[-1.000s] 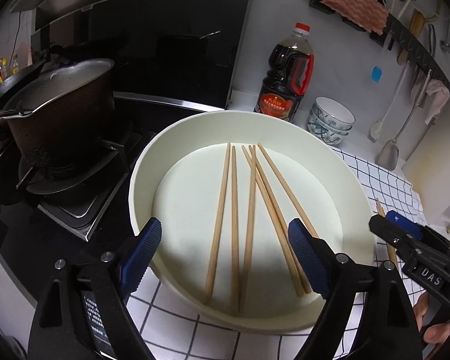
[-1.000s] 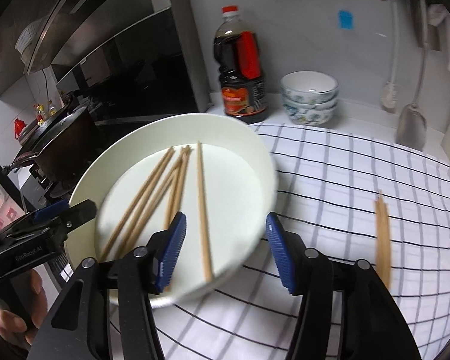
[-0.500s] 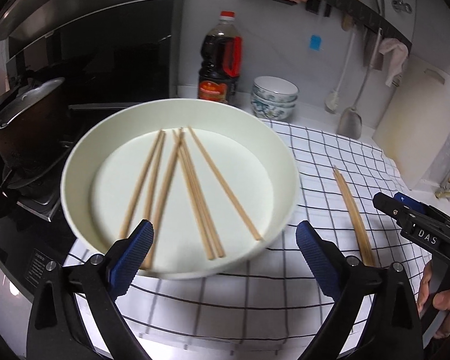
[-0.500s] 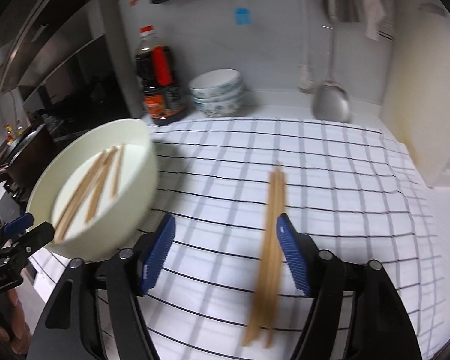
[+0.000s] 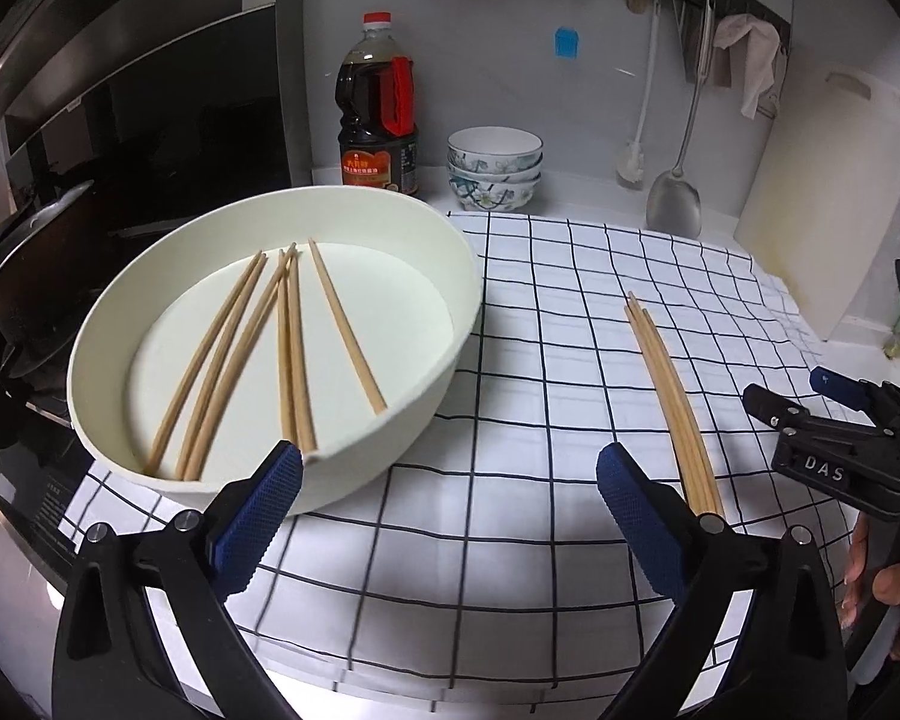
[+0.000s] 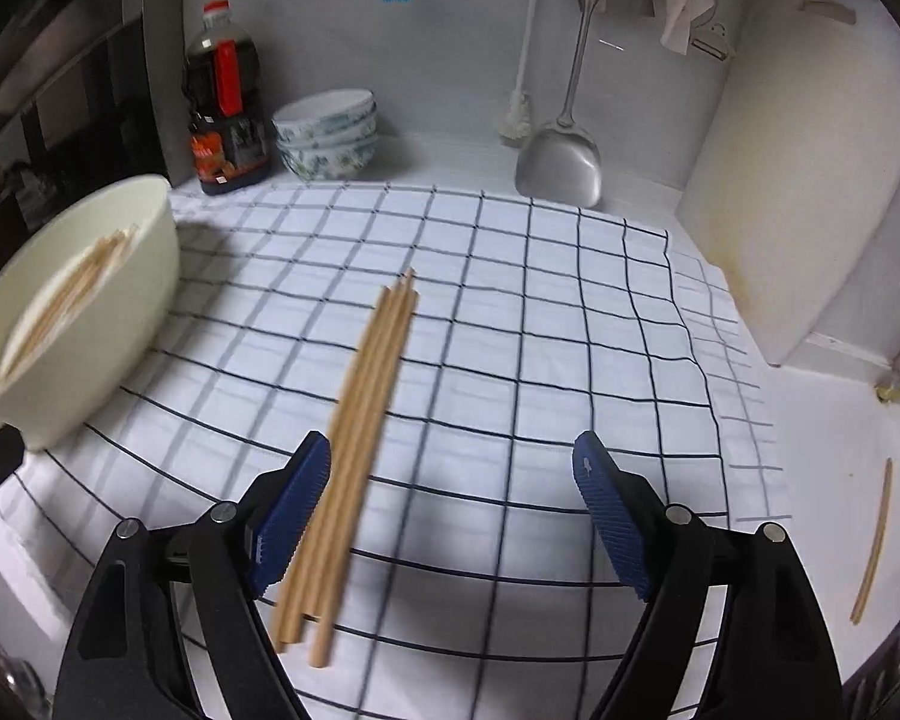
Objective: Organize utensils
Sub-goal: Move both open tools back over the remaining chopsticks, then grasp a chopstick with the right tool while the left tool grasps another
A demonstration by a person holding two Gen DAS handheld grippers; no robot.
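A cream basin [image 5: 426, 396] on the checked cloth [image 5: 540, 312] holds several wooden chopsticks [image 5: 291, 348]. The basin also shows at the left of the right wrist view [image 6: 102, 348]. A bundle of chopsticks [image 5: 672, 402] lies on the cloth to its right, and shows in the right wrist view [image 6: 360, 438]. My left gripper [image 5: 450, 498] is open and empty, hovering just right of the basin's near rim. My right gripper [image 6: 450, 510] is open and empty above the cloth, its left finger beside the bundle. It shows in the left wrist view [image 5: 810, 396].
A soy sauce bottle [image 5: 378, 114], stacked bowls [image 5: 495, 165], a hanging spatula [image 5: 675, 204] and a white cutting board [image 5: 834, 222] line the back wall. A pot [image 5: 24, 264] sits on the stove at left. One stray chopstick [image 6: 873, 540] lies off the cloth at right.
Both grippers have swung right, away from the basin toward the cloth. The chopstick bundle on the cloth has come into fuller view. Both grippers stay open.
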